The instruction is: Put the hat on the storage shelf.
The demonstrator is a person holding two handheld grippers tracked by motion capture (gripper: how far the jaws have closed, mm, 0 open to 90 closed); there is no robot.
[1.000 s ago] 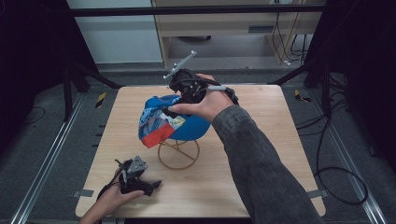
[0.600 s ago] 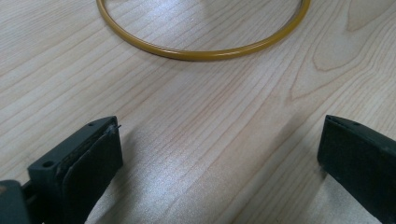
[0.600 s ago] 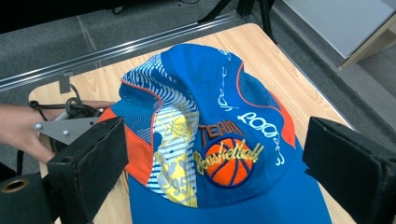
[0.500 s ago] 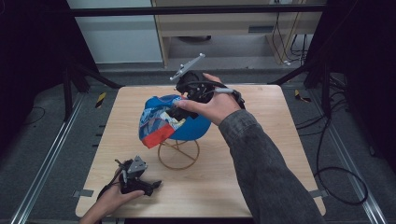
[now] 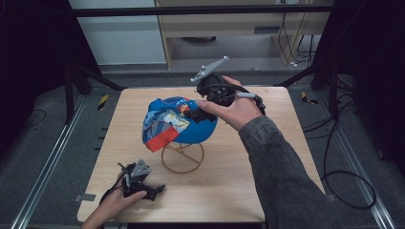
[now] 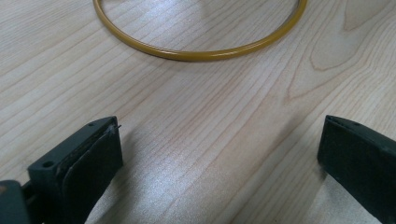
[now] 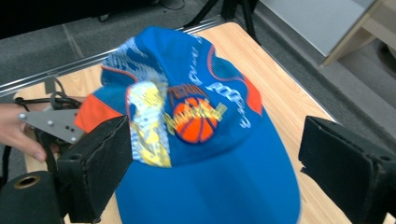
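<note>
Blue cap sits on top of the yellow wire stand, mid-worktop, brim side drooping toward the near-left of the stand. Basketball logo shows on the cap in the right gripper view (a bit blurred). Right gripper is up at the cap's far-right edge, above the stand, fingers spread wide on either side of the cap, not clamped on it. Left gripper rests on the worktop near-left of the stand, well apart from the cap, fingers open with nothing between them; the stand's ring base lies just ahead.
</note>
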